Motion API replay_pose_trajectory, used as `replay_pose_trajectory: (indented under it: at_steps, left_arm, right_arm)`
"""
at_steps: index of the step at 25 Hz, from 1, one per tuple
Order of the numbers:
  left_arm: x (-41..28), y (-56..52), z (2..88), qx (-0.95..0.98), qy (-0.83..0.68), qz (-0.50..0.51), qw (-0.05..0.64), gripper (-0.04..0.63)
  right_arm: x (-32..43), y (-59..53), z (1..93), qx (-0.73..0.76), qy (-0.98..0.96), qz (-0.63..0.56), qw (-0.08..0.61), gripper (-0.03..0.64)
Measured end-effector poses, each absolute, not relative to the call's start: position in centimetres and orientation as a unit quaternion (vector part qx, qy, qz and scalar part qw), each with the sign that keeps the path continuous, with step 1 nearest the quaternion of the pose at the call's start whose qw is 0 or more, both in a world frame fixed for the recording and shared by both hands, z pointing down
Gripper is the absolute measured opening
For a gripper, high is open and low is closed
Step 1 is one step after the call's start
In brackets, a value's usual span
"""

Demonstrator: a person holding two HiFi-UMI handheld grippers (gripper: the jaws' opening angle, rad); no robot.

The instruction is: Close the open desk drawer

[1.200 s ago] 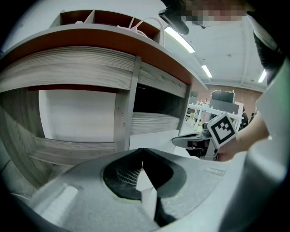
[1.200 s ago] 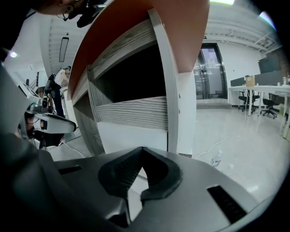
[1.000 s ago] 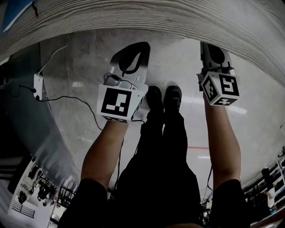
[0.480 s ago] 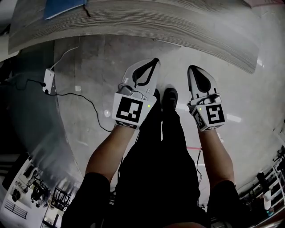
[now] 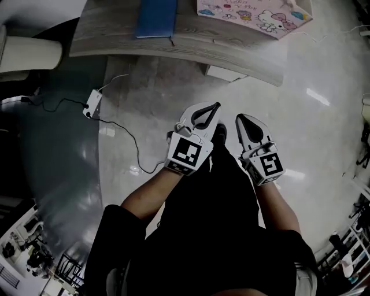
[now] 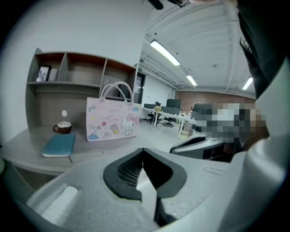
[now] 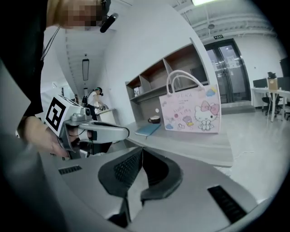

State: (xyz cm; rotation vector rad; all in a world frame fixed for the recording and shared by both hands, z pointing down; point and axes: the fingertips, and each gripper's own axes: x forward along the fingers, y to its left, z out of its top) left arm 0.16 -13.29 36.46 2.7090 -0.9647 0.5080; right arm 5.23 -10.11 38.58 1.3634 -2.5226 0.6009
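The person stood back from the grey wood-grain worktop (image 5: 115,34), both arms held low in front of the legs, so neither tool was within reach of it. The left tool (image 5: 214,107) had its jaws pressed together on nothing, and the right tool (image 5: 239,118) was likewise pinched closed and empty. That suits a push better than a grasp, judging by the task.

On the worktop lay a flat blue notebook (image 5: 156,16) and a pink cartoon-printed paper bag (image 5: 254,11), both clear of the front edge. The open drawer could not be picked out with certainty. Only a pale rectangular block (image 5: 222,73) showed under the worktop's front edge, and it may be the drawer. Closing it had not begun.
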Motion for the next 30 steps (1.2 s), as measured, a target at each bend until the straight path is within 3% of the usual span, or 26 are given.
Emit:
replay_pose_trajectory:
  at_steps: [6, 14, 22, 30]
  left_arm:
    - [-0.4, -9.1, 27.2, 0.930, -0.314, 0.186, 0.034, 0.006]
    - [-2.8, -5.9, 18.2, 0.927, -0.344, 0.145, 0.025, 0.006]
    - [-4.2, -4.9, 13.6, 0.916, -0.384, 0.116, 0.013, 0.006]
    - [-3.1, -4.8, 12.0, 0.918, -0.377, 0.119, -0.014, 0.006]
  right_arm:
    - [4.2, -6.9, 29.0, 0.452, -0.871, 0.178, 0.079, 0.014]
    - [3.7, -5.1, 18.8, 0.419, -0.896, 0.147, 0.027, 0.012]
    - [5.3, -4.7, 13.3, 0.427, -0.897, 0.117, -0.017, 0.012]
    - [4.8, -4.2, 11.7, 0.408, -0.909, 0.084, -0.004, 0.011]
